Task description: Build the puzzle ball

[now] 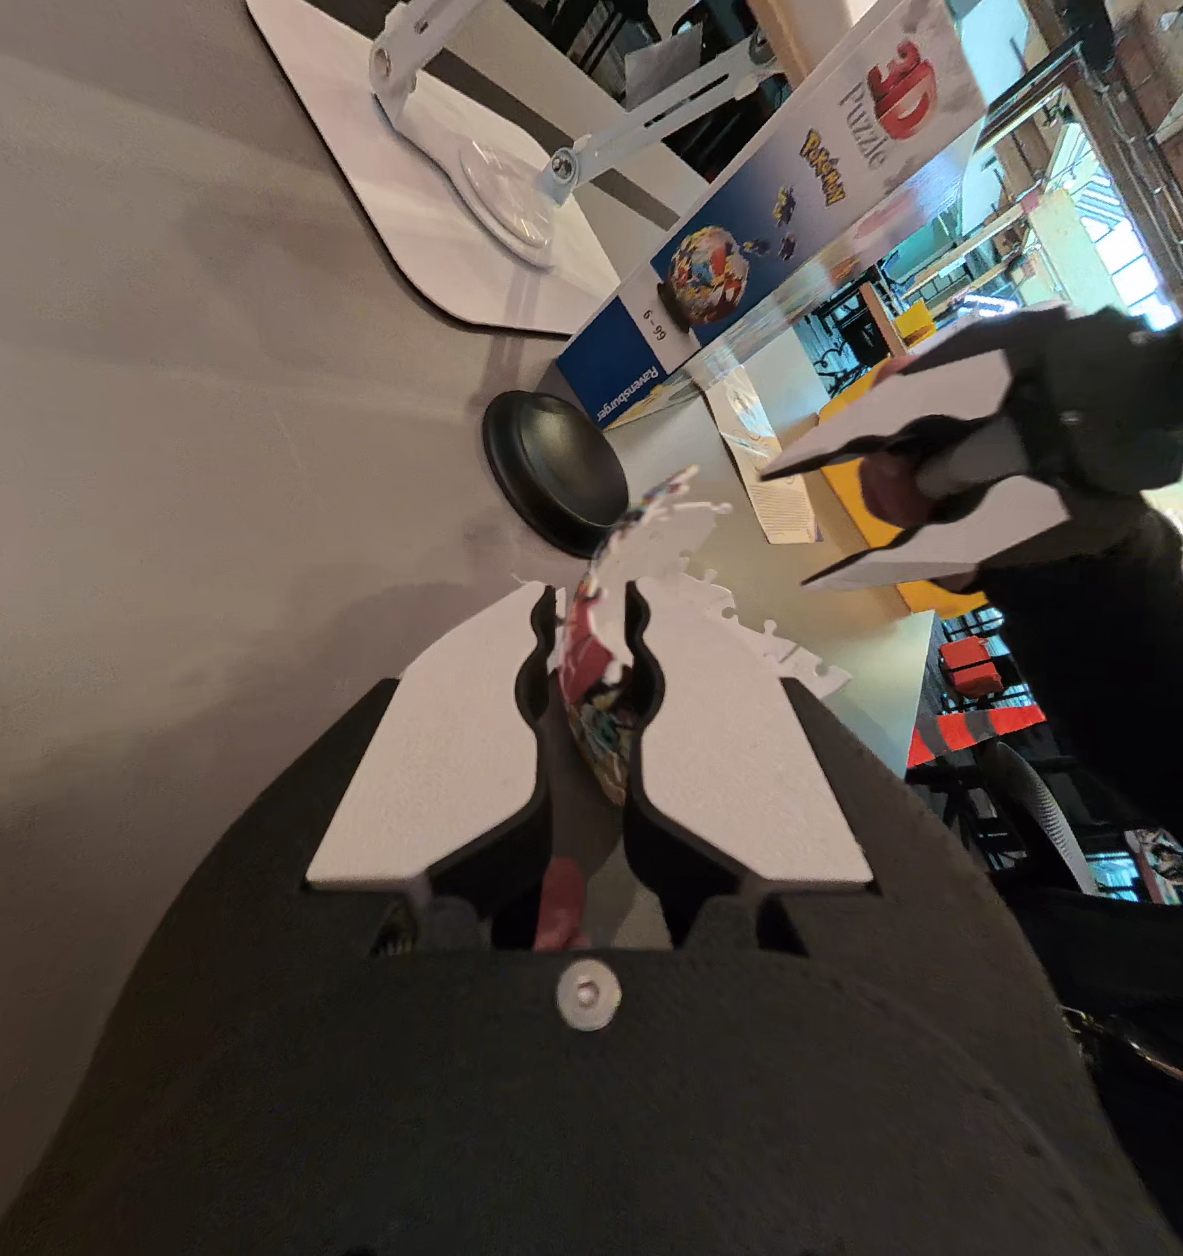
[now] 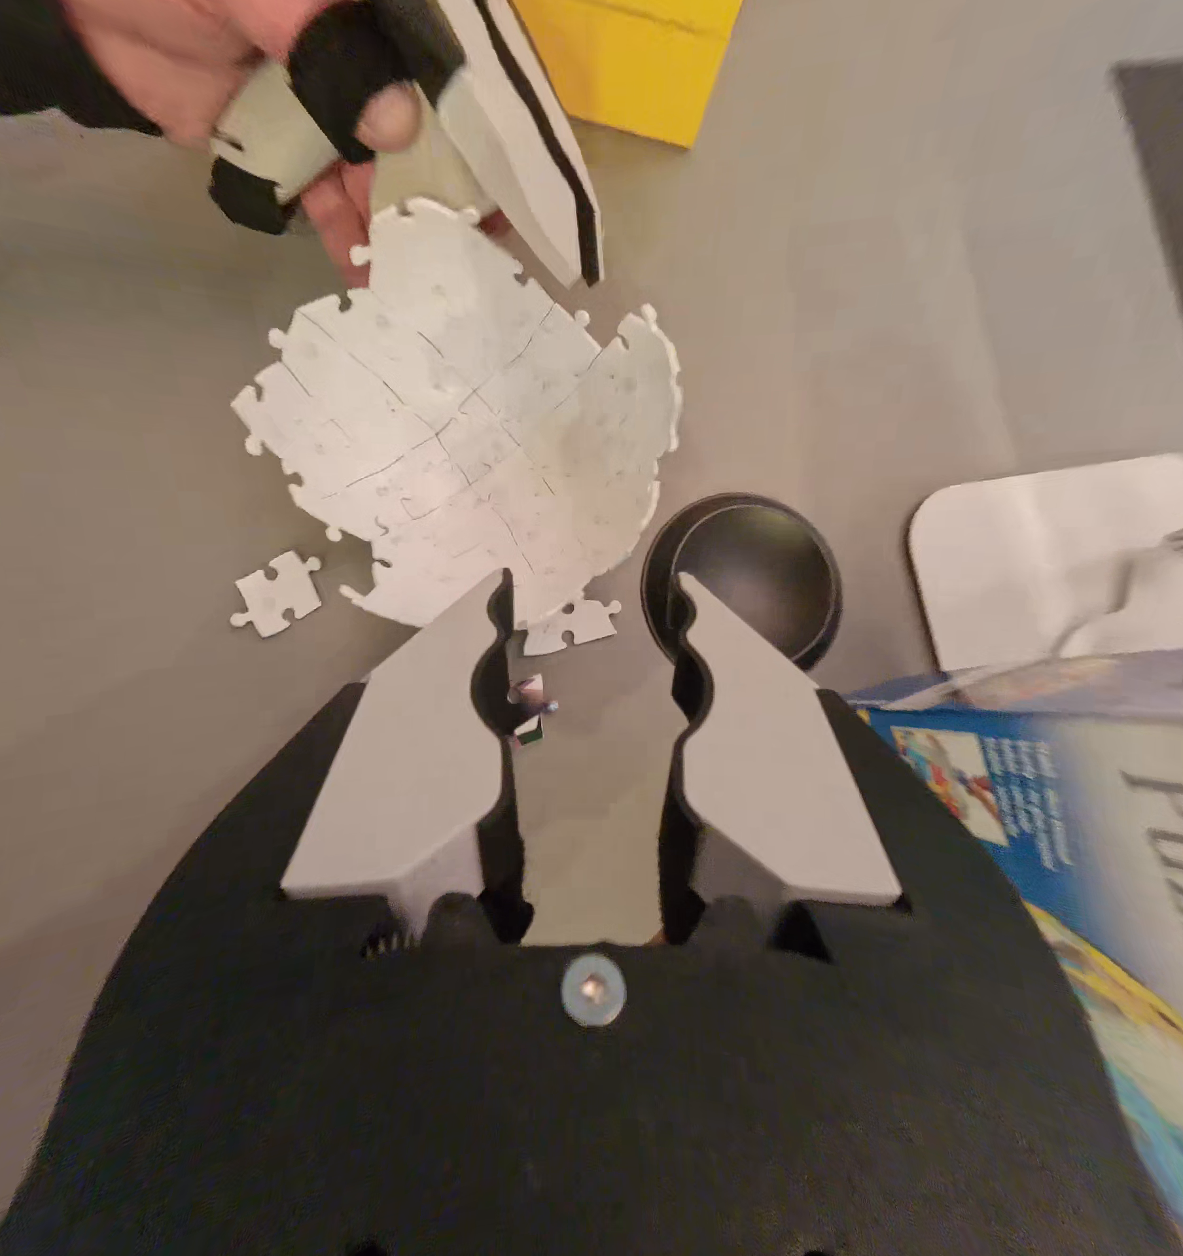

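My left gripper (image 1: 589,598) is shut on the edge of a partly built puzzle ball shell (image 1: 592,652), colourful outside and white inside, and holds it above the grey table. In the right wrist view the shell (image 2: 459,435) shows its white inner side, hanging from the left gripper (image 2: 568,262) at the top. My right gripper (image 2: 595,584) is open, just below the shell's lower edge. It also shows in the left wrist view (image 1: 786,527), to the right of the shell. A loose white piece (image 2: 276,595) and another (image 2: 575,625) lie on the table. A small colourful piece (image 2: 527,707) sits by the right gripper's left finger.
A black round stand (image 2: 745,578) sits on the table right of the shell. The blue puzzle box (image 2: 1051,781) lies at the right. A white lamp base (image 1: 439,170) is beyond the stand, and a yellow box (image 2: 629,61) sits at the far edge. My hands' fingertips stand some 11 cm from each other. It is some 12 cm from my right tips to the loose white piece (image 2: 276,595).
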`<move>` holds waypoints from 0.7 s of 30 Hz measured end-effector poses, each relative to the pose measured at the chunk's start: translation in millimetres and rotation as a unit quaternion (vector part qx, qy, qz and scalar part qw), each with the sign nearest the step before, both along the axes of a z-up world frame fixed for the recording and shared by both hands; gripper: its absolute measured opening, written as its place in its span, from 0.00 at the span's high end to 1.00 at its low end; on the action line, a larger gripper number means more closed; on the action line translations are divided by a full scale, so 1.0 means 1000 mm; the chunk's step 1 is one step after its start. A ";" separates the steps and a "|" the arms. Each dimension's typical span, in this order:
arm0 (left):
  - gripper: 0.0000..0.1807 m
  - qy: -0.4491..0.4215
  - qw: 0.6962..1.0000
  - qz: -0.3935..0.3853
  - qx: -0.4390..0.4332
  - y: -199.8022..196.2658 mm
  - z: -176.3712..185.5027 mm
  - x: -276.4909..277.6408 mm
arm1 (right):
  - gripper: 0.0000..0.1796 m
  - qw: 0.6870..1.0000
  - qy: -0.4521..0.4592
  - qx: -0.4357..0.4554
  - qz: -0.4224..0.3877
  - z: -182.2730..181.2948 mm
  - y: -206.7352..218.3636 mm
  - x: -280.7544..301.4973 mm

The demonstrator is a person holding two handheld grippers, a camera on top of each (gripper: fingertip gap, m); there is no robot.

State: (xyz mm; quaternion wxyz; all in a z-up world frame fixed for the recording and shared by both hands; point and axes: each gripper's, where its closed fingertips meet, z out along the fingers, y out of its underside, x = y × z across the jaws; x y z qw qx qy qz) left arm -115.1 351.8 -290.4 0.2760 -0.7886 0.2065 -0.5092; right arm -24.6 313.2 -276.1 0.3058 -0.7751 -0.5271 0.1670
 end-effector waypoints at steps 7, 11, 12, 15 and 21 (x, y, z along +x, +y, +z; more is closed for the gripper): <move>0.90 0.000 1.000 -0.002 -0.001 -0.004 -0.001 -0.001 | 0.78 0.994 0.021 -0.097 -0.054 -0.033 0.031 -0.018; 0.90 -0.004 1.000 -0.008 -0.001 -0.004 0.000 0.002 | 0.82 0.991 0.009 -0.131 -0.030 -0.044 0.030 -0.031; 0.90 -0.004 1.000 -0.010 -0.002 -0.005 -0.001 0.003 | 0.83 0.990 0.002 -0.138 -0.025 -0.047 0.030 -0.033; 0.90 -0.004 1.000 -0.016 -0.001 -0.006 -0.001 0.005 | 0.89 0.987 0.000 -0.161 -0.020 -0.053 0.028 -0.038; 0.89 0.006 1.000 -0.023 0.004 -0.006 0.001 0.001 | 0.98 0.987 0.030 -0.160 -0.018 -0.047 0.031 -0.046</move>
